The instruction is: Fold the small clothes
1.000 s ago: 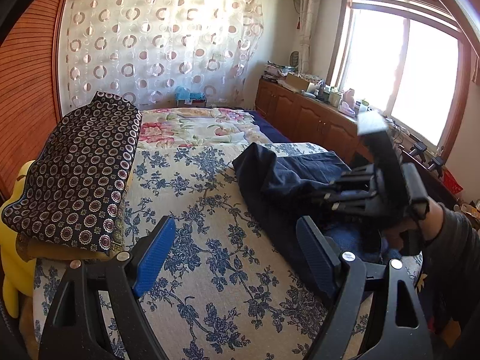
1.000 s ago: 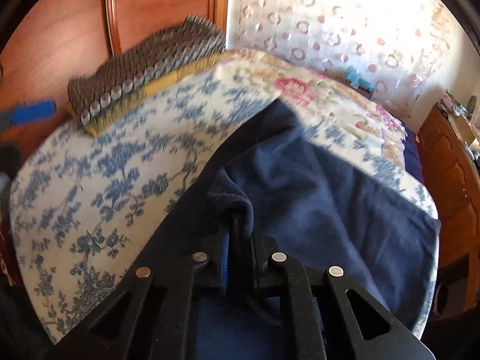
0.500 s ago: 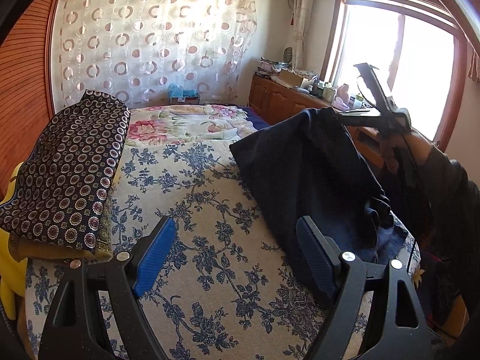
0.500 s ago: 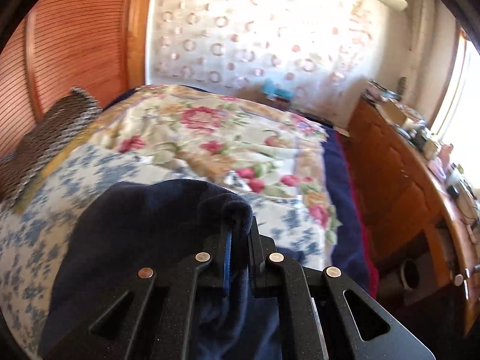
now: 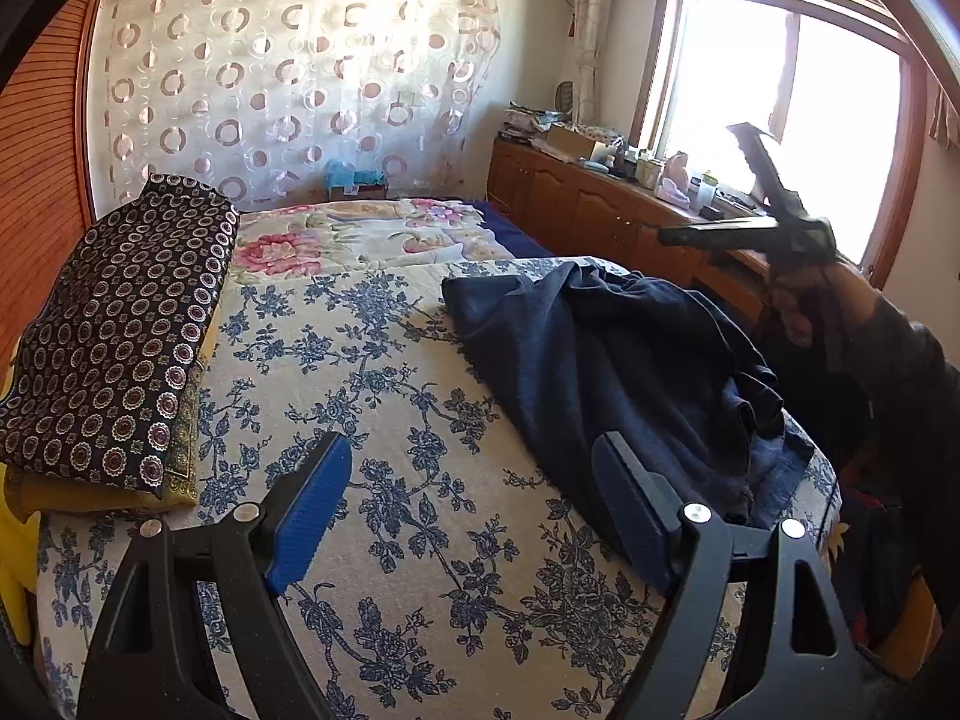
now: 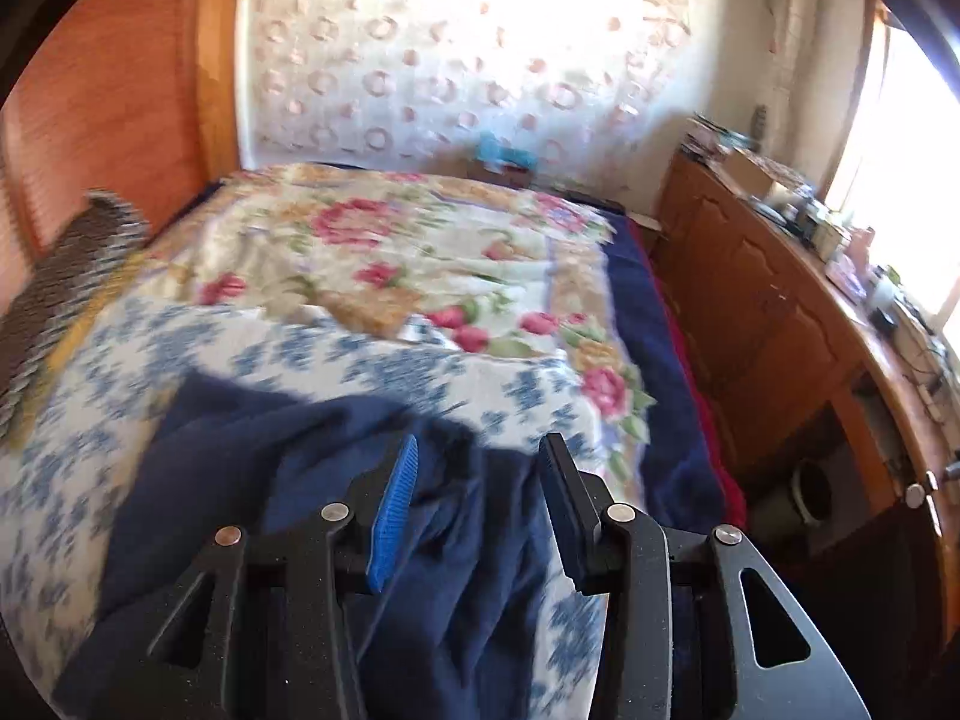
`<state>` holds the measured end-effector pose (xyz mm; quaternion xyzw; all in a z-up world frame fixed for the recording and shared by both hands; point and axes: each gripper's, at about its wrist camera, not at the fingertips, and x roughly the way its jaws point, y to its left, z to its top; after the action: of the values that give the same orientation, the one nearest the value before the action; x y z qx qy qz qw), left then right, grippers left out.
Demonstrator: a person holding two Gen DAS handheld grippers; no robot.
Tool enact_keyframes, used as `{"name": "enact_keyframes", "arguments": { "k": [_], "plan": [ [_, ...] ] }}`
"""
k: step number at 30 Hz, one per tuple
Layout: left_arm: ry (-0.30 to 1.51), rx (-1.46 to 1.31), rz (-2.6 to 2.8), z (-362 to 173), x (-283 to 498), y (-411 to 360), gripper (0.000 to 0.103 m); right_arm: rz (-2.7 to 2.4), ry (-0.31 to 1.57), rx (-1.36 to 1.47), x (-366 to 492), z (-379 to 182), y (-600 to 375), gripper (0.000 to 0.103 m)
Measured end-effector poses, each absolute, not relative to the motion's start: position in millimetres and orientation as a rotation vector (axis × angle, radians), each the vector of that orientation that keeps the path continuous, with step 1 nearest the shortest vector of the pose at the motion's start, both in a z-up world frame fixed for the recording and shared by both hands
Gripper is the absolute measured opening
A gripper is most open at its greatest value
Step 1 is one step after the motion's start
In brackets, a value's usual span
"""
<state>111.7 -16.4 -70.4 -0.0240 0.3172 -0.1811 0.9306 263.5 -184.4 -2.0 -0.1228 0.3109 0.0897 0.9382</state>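
Note:
A dark blue garment (image 5: 600,348) lies crumpled on the right side of the bed, part of it hanging over the edge. My left gripper (image 5: 471,450) hovers open over the bedspread, with nothing between its blue pads and the garment just beyond its right finger. My right gripper (image 6: 480,444) is raised above the garment (image 6: 288,468). Its jaws are opening, and the pads do not touch the cloth, which lies loose below them. In the left wrist view a person's hand (image 5: 804,300) holds that gripper up at the right.
A blue-floral bedspread (image 5: 390,540) covers the near bed, with a pink-flowered blanket (image 5: 372,234) behind it. A folded stack with a dark patterned cloth on top (image 5: 120,330) sits at the left. Wooden cabinets (image 5: 600,210) with clutter run under the window on the right.
The right gripper lifted the blue garment off the bed, then its jaws parted and the cloth dropped back onto the bed in a heap. The left gripper stayed where it was.

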Motion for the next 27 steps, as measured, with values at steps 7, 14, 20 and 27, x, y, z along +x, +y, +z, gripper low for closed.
{"name": "enact_keyframes", "arguments": {
  "k": [7,14,20,27],
  "plan": [
    [0.656,-0.043,-0.39,-74,112,-28,0.083,0.321,0.619,-0.256,165,-32,-182,0.044],
    [0.672,-0.024,-0.41,-78,113,-45,0.083,0.346,0.68,-0.19,131,-76,-201,0.044],
    [0.692,-0.004,-0.428,-84,113,-59,0.083,0.374,0.715,-0.106,139,-81,-222,0.039],
    [0.712,0.011,-0.449,-92,111,-70,0.083,0.432,0.66,-0.096,113,-70,-231,0.004]
  ]
}}
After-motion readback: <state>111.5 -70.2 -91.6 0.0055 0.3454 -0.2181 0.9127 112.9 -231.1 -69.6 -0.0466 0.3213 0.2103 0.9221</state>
